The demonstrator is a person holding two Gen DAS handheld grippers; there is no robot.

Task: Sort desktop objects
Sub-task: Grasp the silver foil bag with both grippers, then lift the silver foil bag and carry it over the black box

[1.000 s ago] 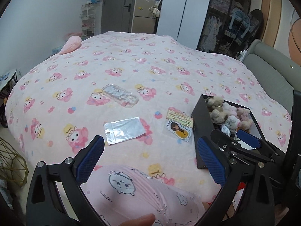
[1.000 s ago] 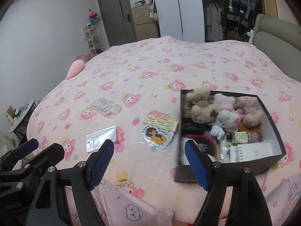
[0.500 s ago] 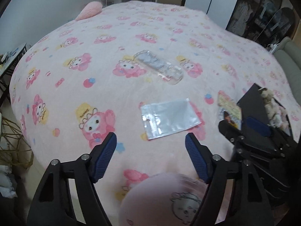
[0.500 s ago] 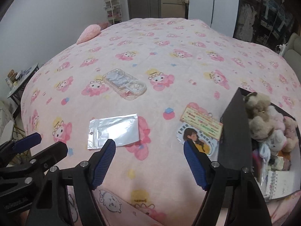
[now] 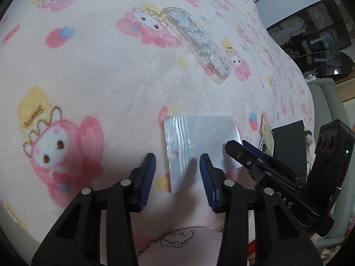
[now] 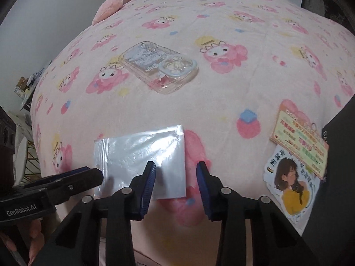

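Note:
A silver zip bag [image 5: 199,141] lies flat on the pink cartoon blanket; it also shows in the right wrist view [image 6: 142,157]. My left gripper [image 5: 177,166] is open, its jaws straddling the bag's near left corner, just above it. My right gripper [image 6: 176,175] is open over the bag's near right corner, and shows in the left wrist view [image 5: 246,148]. A clear phone case [image 6: 158,66] lies further back, seen edge-on in the left wrist view [image 5: 195,42]. A girl sticker [image 6: 290,181] and an orange card [image 6: 299,144] lie at right.
The black box [image 6: 337,155] stands at the right edge beside the sticker, also in the left wrist view [image 5: 288,139]. A pink cushion [image 6: 108,6] lies at the far side of the bed. The bed's left edge drops to the floor.
Both grippers dropped low and moved in on the silver bag, one at each near corner. Their jaws have narrowed somewhat. The black box has slid to the right edge of view.

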